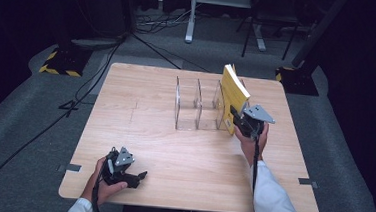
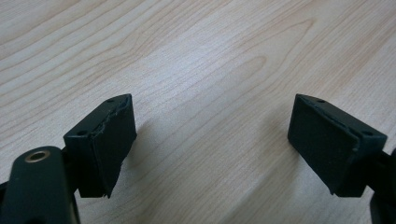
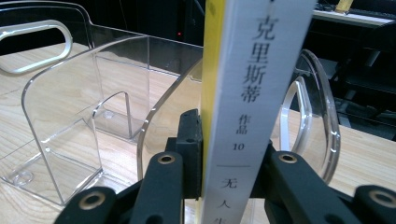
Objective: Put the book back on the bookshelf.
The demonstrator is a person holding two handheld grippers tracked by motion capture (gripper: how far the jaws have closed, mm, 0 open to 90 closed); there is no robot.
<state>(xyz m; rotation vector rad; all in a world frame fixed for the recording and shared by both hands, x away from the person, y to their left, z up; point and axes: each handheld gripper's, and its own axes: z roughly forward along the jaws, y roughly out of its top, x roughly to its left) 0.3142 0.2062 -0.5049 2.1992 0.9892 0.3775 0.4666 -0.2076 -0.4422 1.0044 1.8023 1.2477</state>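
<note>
Left tongs (image 1: 141, 175) gape; right tongs (image 1: 235, 114) clamped.

Yellow-covered book (image 1: 234, 93) with a white spine printed in black characters; colourless clear acrylic rack (image 1: 196, 106) left of the book; pale wood-grain table (image 1: 139, 132) beneath it; black right gripper (image 1: 244, 124) with a grey plate; floor apparently grey.

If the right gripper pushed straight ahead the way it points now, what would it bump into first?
Probably the clear acrylic book rack. The right gripper is shut on the yellow book, spine toward the camera, and the rack's curved dividers stand just beyond. Depth is hard to judge, so the book may already touch one.
</note>
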